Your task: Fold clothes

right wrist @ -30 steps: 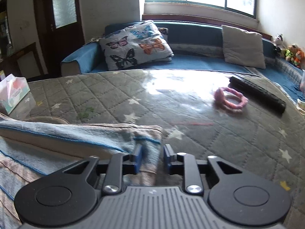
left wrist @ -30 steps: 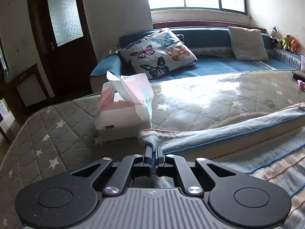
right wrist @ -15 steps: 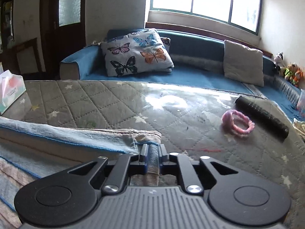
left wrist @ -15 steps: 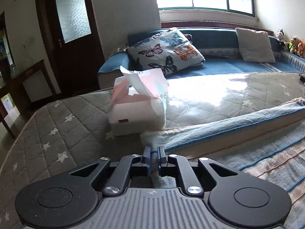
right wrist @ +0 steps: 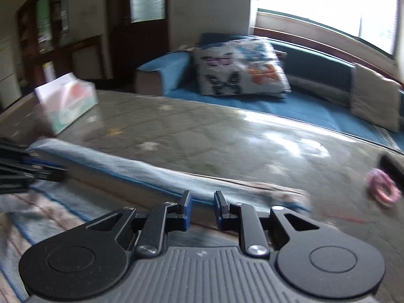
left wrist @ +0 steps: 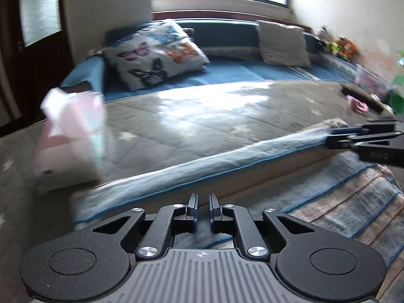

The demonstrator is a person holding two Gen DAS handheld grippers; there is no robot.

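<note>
A blue, tan and pink striped cloth (left wrist: 328, 192) lies on the quilted grey mattress (left wrist: 202, 116), its far edge doubled over into a long fold (left wrist: 227, 159). My left gripper (left wrist: 203, 204) sits just in front of that fold, jaws slightly apart, holding nothing. My right gripper (right wrist: 202, 202) is open and empty at the fold's right part (right wrist: 151, 171). The right gripper also shows at the right edge of the left wrist view (left wrist: 363, 139), and the left gripper shows at the left edge of the right wrist view (right wrist: 22, 169). Both views are motion-blurred.
A pink and white tissue box (left wrist: 73, 131) stands on the mattress at the left (right wrist: 68, 103). A pink ring (right wrist: 382, 188) and a black bar (right wrist: 391, 164) lie at the right. A blue sofa (left wrist: 227, 68) with a butterfly cushion (left wrist: 156, 53) stands behind.
Both grippers have let go of the cloth's folded edge and opened. Both cameras have swung inward toward the middle of the cloth, and each gripper now shows in the other's view.
</note>
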